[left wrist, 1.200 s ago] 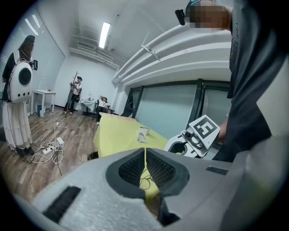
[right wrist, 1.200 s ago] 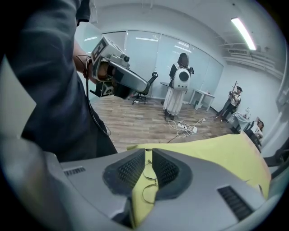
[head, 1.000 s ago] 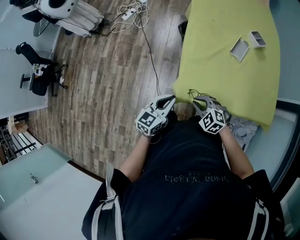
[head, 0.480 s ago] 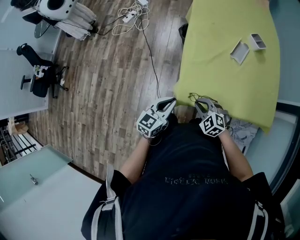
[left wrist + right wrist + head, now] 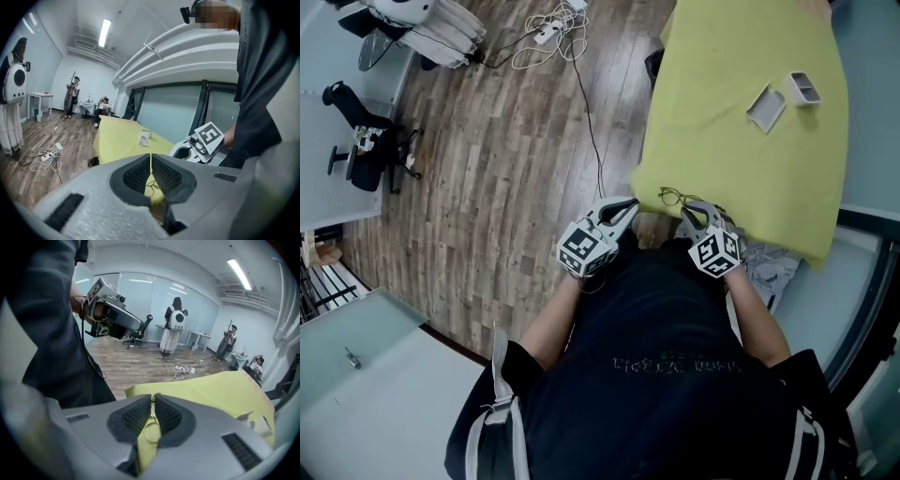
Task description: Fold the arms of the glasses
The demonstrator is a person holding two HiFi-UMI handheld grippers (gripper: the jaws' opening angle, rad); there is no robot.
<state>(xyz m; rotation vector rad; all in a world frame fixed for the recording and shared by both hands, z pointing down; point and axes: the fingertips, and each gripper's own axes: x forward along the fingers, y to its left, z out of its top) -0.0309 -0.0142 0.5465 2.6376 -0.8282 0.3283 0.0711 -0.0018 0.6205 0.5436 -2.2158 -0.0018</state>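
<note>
We're standing at the near corner of the worktop (image 5: 741,159), which is covered w/ a yellow cloth, and holding both tools close in front of our chest. The glasses (image 5: 672,197) are lying on the cloth right at that near corner. They're a thin wire frame, too small in the head view to read how the arms are sitting.

The L hand-held gripper (image 5: 624,203) is hanging over the wood floor (image 5: 506,187), just off the worktop's corner, left of the glasses & not touching them. In the left gripper view its jaws are pressing together, pads meeting, w/ nothing between them. The glasses (image 5: 151,186) are showing beyond, low under the pads, on the cloth.

The R hand-held gripper (image 5: 687,210) is pointing its tips at the glasses, just beside them. In the right gripper view its jaws are closed down to a thin slit, and one lens ring of the glasses (image 5: 151,431) is showing through that slit. A dark bit of wire is sitting at the tips, but we can't tell whether it's pinched.

Further back on the cloth, a small grey box (image 5: 803,87) & a flat grey piece (image 5: 765,106) are lying near each other, well apart from the glasses. White cables (image 5: 546,33) are trailing over the floor.
</note>
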